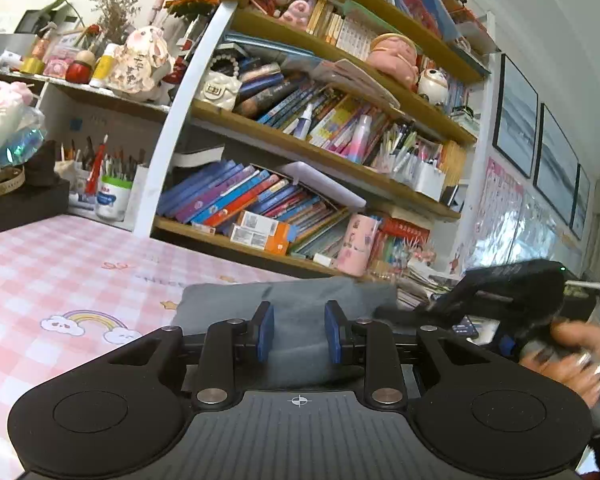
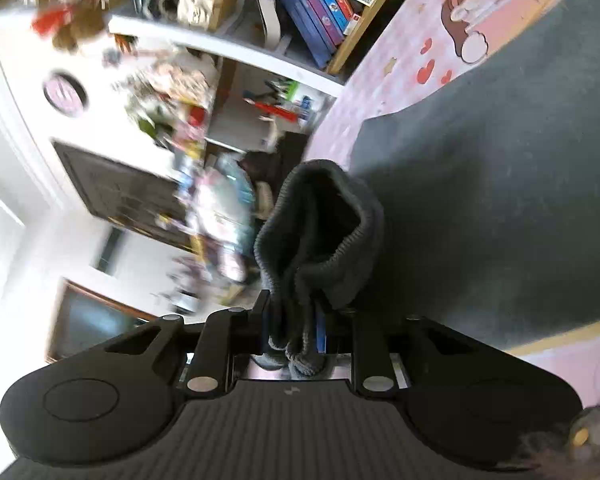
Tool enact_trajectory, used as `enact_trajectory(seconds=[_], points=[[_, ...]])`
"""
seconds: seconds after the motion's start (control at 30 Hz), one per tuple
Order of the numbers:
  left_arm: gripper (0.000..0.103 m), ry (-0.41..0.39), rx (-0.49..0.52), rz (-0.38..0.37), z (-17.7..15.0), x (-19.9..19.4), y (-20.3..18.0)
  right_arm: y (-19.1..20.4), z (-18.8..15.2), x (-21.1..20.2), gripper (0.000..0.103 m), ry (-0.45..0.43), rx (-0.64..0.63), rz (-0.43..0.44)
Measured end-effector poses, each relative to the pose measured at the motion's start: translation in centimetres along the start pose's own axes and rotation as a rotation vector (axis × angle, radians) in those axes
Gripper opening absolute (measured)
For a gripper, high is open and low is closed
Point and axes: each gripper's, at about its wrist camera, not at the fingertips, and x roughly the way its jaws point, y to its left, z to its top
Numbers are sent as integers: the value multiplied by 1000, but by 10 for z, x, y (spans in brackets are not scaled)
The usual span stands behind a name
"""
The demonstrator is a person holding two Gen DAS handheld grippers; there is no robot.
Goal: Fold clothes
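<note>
Ribbed cuff (image 2: 316,240) of the grey garment (image 2: 480,184) shows only in the right wrist view, pinched in the right claw (image 2: 294,320). The left claw (image 1: 299,330) hovers spread over the folded cloth on the pink checked bed (image 1: 60,272); bookshelves (image 1: 300,152) crowd behind.

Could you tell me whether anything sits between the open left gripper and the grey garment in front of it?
Nothing visible does. The left gripper is open with the grey garment lying directly ahead on the pink checked bedsheet; the gap shows only cloth. The right gripper already pinches a ribbed edge.
</note>
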Motion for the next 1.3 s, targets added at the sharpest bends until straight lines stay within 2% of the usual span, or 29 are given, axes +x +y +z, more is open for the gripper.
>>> enact_trajectory(seconds=[0.07, 0.1, 0.17, 0.37, 0.4, 0.47, 0.5, 0.57, 0.63, 0.67, 0.77, 0.8, 1.07, 1.17, 1.3], points=[[27, 13, 0, 8, -2, 2, 1, -8, 2, 4, 19, -11, -20, -115], [27, 18, -3, 11, -3, 3, 2, -11, 3, 4, 19, -14, -16, -138], [27, 22, -7, 14, -3, 4, 3, -13, 4, 2, 20, -19, 6, -107], [27, 16, 3, 5, -3, 3, 1, 13, 3, -4, 22, -53, -146, -65], [27, 21, 2, 5, -4, 3, 1, 11, 4, -3, 26, -50, -146, -86], [28, 33, 0, 6, -5, 5, 2, -7, 5, 0, 26, -28, -87, -174], [28, 36, 1, 7, -5, 5, 1, -15, 4, -3, 25, -31, -65, -164], [29, 40, 4, 8, -6, 6, 0, -15, 3, -10, 28, -38, -67, -147], [35, 38, 9, 9, -5, 5, -2, -8, 3, -15, 40, -56, -115, -167], [40, 36, 13, 9, -5, 4, -3, -3, 1, -19, 42, -69, -148, -181], [67, 28, 24, 28, -6, 2, -8, 9, -5, -30, 49, -89, -233, -217], [72, 26, 25, 36, -6, 1, -9, 12, -8, -33, 52, -93, -261, -237], [92, -5, 47, 68, -3, -7, -19, 23, -29, -97, 61, -107, -512, -541], [95, 1, 61, 78, -3, -5, -22, 12, -29, -129, 64, -146, -477, -600], [99, 17, 79, 98, -3, -3, -26, -6, -18, -156, 66, -205, -359, -621]])
